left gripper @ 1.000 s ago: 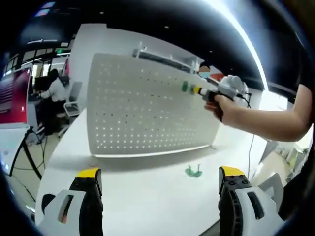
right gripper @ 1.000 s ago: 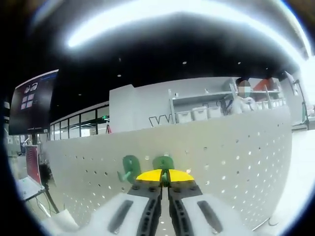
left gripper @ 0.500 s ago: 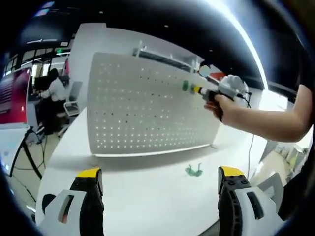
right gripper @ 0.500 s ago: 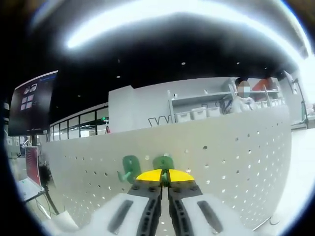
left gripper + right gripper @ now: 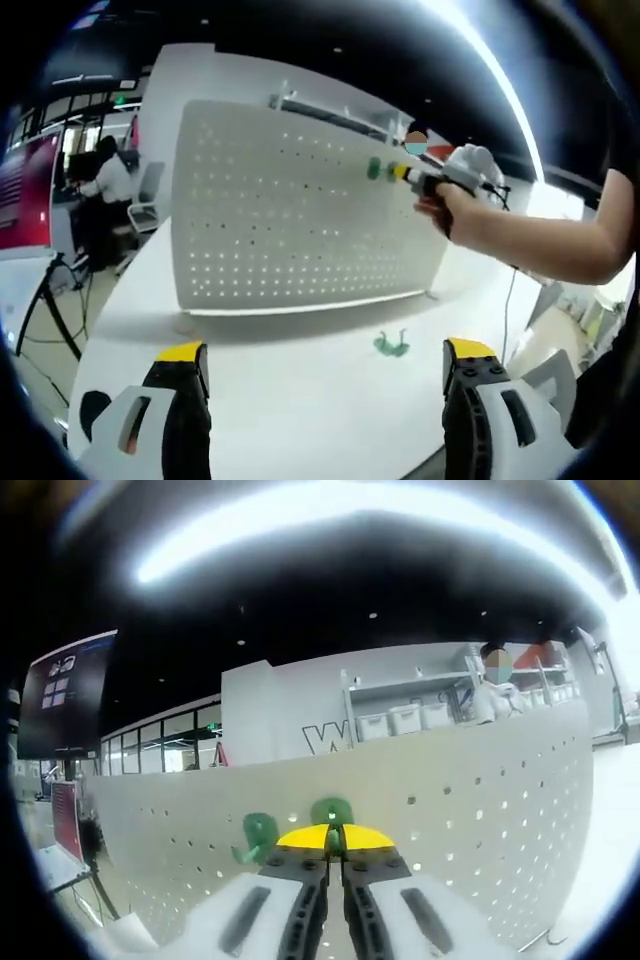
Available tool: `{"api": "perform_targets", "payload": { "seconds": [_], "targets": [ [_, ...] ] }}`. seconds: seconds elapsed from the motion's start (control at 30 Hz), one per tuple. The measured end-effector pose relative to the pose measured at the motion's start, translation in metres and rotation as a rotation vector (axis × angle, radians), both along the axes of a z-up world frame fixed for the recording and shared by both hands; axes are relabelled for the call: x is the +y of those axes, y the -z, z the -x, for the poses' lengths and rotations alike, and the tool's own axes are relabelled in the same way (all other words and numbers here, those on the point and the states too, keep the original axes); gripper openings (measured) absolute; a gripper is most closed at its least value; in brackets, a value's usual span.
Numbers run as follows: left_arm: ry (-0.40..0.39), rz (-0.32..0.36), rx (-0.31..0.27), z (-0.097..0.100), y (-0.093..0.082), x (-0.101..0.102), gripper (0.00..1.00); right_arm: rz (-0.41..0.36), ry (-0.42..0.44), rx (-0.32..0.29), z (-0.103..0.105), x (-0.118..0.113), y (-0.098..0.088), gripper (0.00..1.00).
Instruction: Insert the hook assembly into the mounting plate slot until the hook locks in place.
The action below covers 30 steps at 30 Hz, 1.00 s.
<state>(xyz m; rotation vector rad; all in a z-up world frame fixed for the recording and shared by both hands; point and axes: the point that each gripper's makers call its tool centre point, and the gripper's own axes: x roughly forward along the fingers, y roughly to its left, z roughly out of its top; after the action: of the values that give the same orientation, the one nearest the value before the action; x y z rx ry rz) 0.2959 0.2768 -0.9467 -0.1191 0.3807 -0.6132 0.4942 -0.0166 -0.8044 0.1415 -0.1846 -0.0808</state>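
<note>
A white pegboard [image 5: 290, 215] stands upright on the white table [image 5: 290, 400]. In the right gripper view my right gripper [image 5: 334, 837] is shut on a green hook [image 5: 331, 811] pressed against the pegboard [image 5: 480, 810]. A second green hook [image 5: 259, 835] hangs on the board just to its left. From the left gripper view, the right gripper [image 5: 403, 174] reaches the board's upper right, held by a hand, beside a green hook [image 5: 374, 168]. A loose green hook [image 5: 391, 346] lies on the table. My left gripper [image 5: 325, 352] is open, low over the table.
A person [image 5: 108, 185] sits at a desk far left behind the board. Shelving with white bins [image 5: 400, 718] and another person [image 5: 492, 685] stand beyond the board's top edge. A dark screen [image 5: 62, 690] hangs at left. The table edge runs along the left.
The right gripper and its hook have shifted slightly up along the pegboard; more of the background wall shows above the board's edge. The left gripper has stayed open and nearly still.
</note>
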Motion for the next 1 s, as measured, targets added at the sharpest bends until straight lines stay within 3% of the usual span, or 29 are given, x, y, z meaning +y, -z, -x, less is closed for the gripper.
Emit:
{"api": "perform_targets", "payload": {
  "seconds": [0.27,0.53,0.83,1.0],
  "targets": [
    [-0.007,-0.009,0.004,0.001,0.001,0.002,0.98,-0.030,0.003,-0.015,0.000,0.000,0.002,0.00],
    [-0.012,-0.014,0.016,0.002,0.006,0.002,1.00,0.027,-0.012,0.014,0.000,0.000,0.002,0.01],
    [-0.020,-0.049,0.075,0.006,0.024,0.006,1.00,0.035,-0.071,0.022,0.003,0.007,-0.007,0.21],
    [-0.023,-0.056,0.094,0.008,0.027,0.008,1.00,0.030,-0.079,0.002,0.013,0.000,-0.024,0.21]
  ]
}}
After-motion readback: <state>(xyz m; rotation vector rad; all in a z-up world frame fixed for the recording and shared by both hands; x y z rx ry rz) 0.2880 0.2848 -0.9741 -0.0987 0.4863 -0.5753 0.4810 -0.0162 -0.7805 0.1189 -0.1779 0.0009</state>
